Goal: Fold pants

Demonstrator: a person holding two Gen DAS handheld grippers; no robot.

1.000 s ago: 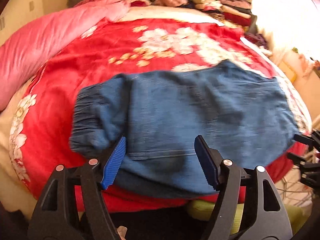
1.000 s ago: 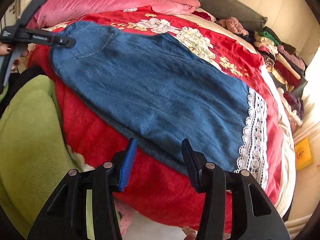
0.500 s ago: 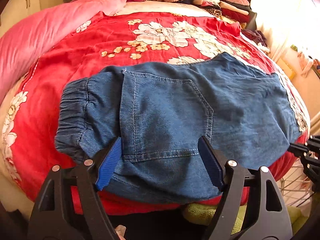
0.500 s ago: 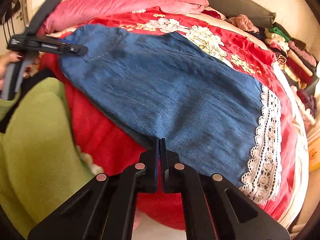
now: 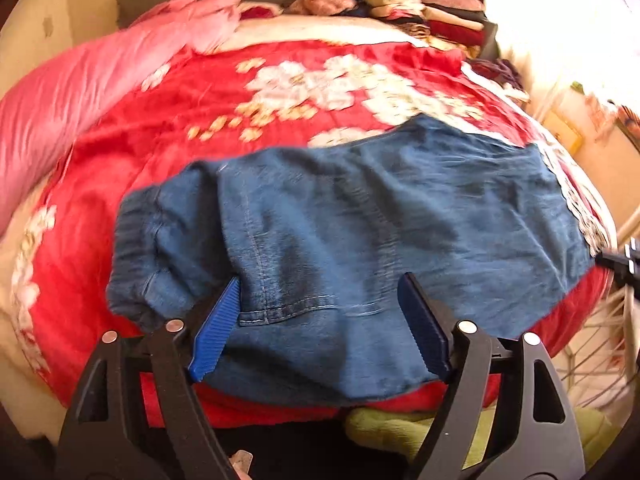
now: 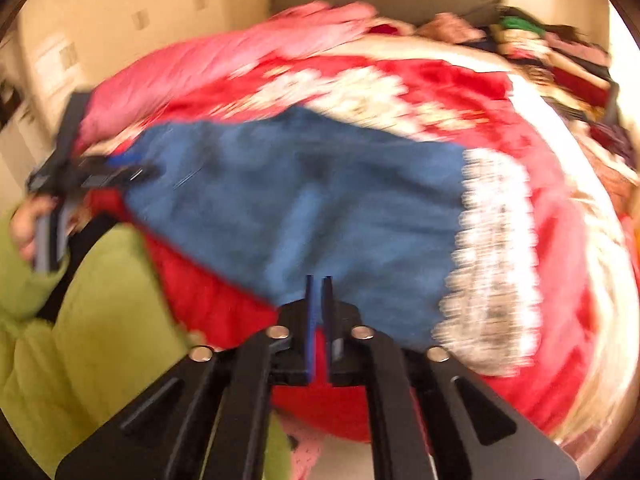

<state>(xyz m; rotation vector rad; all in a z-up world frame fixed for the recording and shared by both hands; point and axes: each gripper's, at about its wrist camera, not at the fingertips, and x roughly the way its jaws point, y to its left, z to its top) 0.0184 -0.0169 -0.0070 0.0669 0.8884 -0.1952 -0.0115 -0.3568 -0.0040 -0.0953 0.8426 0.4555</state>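
Observation:
Blue denim pants [image 5: 380,220] with a white lace hem [image 6: 492,260] lie across a red flowered blanket [image 5: 240,120] on a bed. My left gripper [image 5: 320,280] is open over the waist end beside the back pocket. Its jaws are still opening, with denim between the blue pads and no pad pressing on it. It also shows in the right wrist view as the left gripper [image 6: 100,176] at the waistband. My right gripper [image 6: 319,280] pinches the near edge of the pants [image 6: 320,200] mid-leg. Its jaws stand a thin slit apart and are opening slightly, and a ridge of denim rises to them.
A pink duvet [image 5: 60,120] lies along the bed's left side. Stacked folded clothes [image 5: 432,12] sit at the far right by the headboard. A person's green sleeve [image 6: 80,320] is at my left and a white wire rack [image 5: 592,340] beside the bed at the right.
The right gripper closed on the pants' near edge, then moved and rolled, lifting the denim into a ridge. The left jaws widened a little and stayed over the waist.

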